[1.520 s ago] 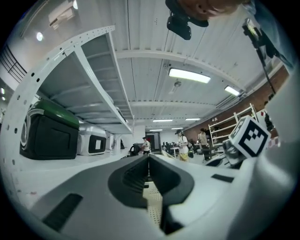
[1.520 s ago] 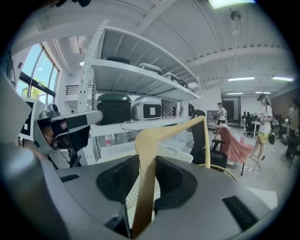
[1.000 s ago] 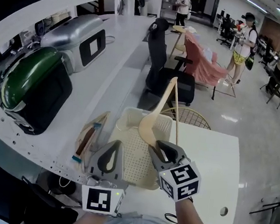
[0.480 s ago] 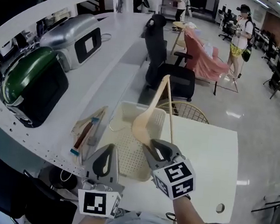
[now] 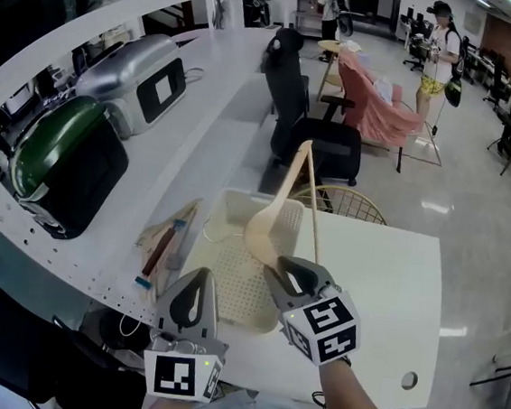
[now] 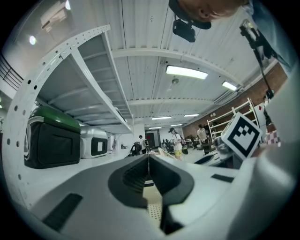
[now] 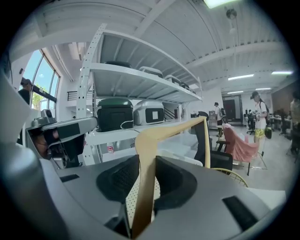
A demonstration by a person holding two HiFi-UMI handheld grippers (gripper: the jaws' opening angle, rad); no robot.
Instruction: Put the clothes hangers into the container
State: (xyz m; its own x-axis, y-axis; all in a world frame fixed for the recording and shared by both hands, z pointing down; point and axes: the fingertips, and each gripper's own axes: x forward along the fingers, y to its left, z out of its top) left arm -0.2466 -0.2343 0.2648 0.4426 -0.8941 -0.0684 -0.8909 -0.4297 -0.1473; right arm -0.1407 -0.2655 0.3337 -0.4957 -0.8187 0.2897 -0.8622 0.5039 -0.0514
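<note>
The right tongs [image 5: 280, 269] are clamped on the broad wooden end of a hanger [image 5: 269, 228], which shows plainly between the pads in the right gripper view [image 7: 146, 154]. The hanger stands tilted above the container [image 5: 228, 280], with its arm and thin bar rising away past the far rim. The container, a cream perforated tray, sits on the left part of the white bench [image 5: 383, 285]; nothing else can be made out inside it

The left tongs [image 5: 198, 280] are closed and empty, their pads meeting in a thin line in the left gripper view [image 6: 149, 161]. They hang just left of the right tongs, over the container's near left corner, and crowd that side of it

A flat packet [image 5: 165, 242] lies on the long shelf [image 5: 217, 141], just beside the container's left wall. Further left on the shelf stand a green-topped black appliance [image 5: 60, 165] and a silver one [image 5: 147, 74]. Beyond the far rim, a gold wire chair [image 5: 351, 205] stands against the bench edge, with a black office chair [image 5: 305, 123] behind it. A pink-draped chair [image 5: 374, 112] and several people stand well apart across the room
</note>
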